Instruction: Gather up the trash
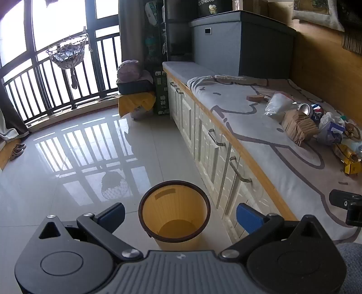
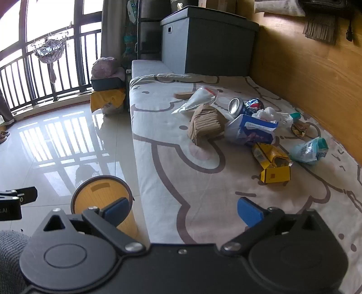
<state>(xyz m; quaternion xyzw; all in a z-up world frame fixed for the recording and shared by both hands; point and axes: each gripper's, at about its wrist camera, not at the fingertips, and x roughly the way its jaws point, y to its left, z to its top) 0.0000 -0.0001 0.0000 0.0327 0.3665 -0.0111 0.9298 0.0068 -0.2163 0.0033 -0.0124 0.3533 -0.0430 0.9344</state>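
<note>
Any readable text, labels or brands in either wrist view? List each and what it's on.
"CK SPRING", cut off at the frame's top: dark round container on the grey storage box.
".AI", partial: black body of the left gripper, seen from the right wrist view.
Red, white and blue logo, no letters legible: crushed blue can.
Print too blurred to read: blue-and-white paper pack, yellow carton, green box on the floor.

Left gripper (image 1: pixel 181 216) and right gripper (image 2: pixel 182 211) both spread wide, holding nothing.
</note>
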